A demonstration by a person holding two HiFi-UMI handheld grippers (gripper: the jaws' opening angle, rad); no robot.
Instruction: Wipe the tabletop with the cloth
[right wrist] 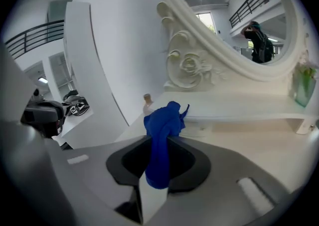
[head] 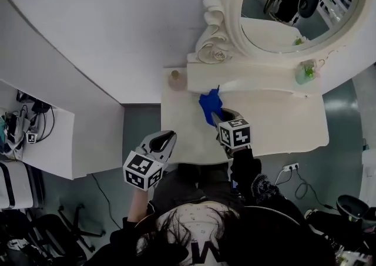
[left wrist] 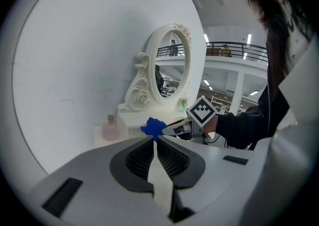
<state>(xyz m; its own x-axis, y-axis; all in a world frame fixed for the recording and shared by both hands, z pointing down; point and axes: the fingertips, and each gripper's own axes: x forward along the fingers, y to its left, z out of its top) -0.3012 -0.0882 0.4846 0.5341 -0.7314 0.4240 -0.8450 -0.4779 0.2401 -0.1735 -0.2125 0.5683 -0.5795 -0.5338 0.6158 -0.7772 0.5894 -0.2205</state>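
- Head view: the cloth (head: 210, 105), blue and bunched, sits over the tabletop (head: 276, 124) just below the mirror (head: 294, 6), toward its left side. The right gripper (head: 217, 118) carries it. The left gripper (head: 166, 140) hangs at the table's near edge, farther from the mirror.
- Left gripper view: jaws together, nothing between them.
- Right gripper view: jaws clamped on the cloth, which bunches up beyond the tips. Contact with the tabletop cannot be told.
- Progress, as judged: cloth in hand, most of the wiping left.
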